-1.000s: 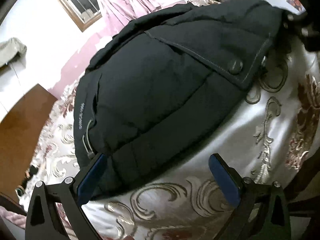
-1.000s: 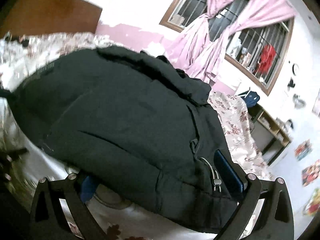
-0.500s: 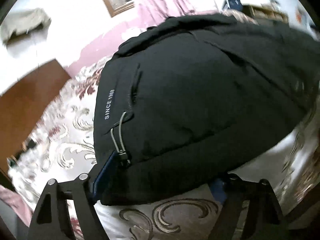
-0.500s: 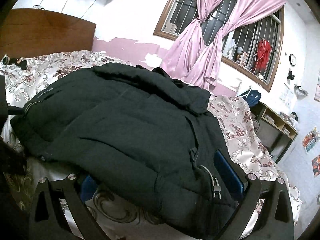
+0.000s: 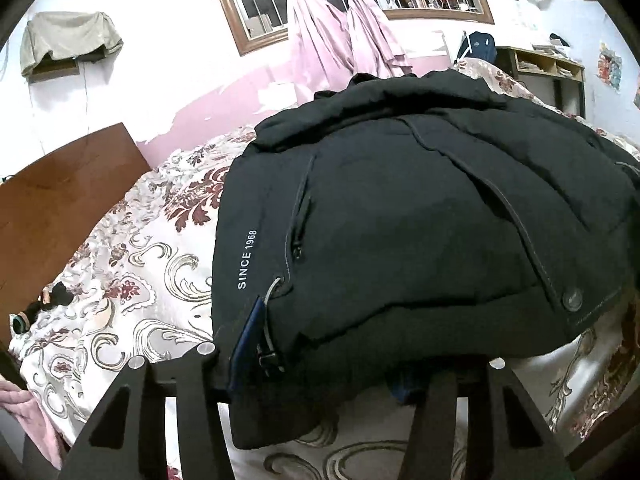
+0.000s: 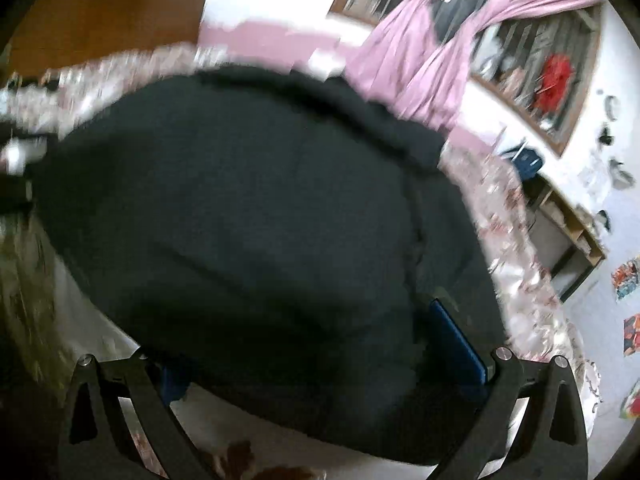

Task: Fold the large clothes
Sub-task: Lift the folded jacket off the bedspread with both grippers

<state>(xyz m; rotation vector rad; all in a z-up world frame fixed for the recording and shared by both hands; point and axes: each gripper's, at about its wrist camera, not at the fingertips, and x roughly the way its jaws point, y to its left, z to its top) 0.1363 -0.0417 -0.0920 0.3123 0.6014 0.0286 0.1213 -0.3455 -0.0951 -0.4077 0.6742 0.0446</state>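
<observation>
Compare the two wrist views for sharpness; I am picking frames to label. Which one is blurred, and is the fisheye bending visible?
Left wrist view: sharp, the white "SINCE 1968" print on the black padded jacket is readable. Right wrist view: motion-smeared throughout, the jacket's seams and the patterned floral bedspread streaked. Both views: bowed by the fisheye, dark at the corners.

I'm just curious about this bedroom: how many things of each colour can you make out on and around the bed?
Black: 1, the padded jacket on the bed
Pink: 2, the two knotted curtains at the window
Brown: 1, the wooden headboard
Beige: 1, the cloth draped on the wall shelf
Blue: 1, the bag by the desk
Total: 6
</observation>
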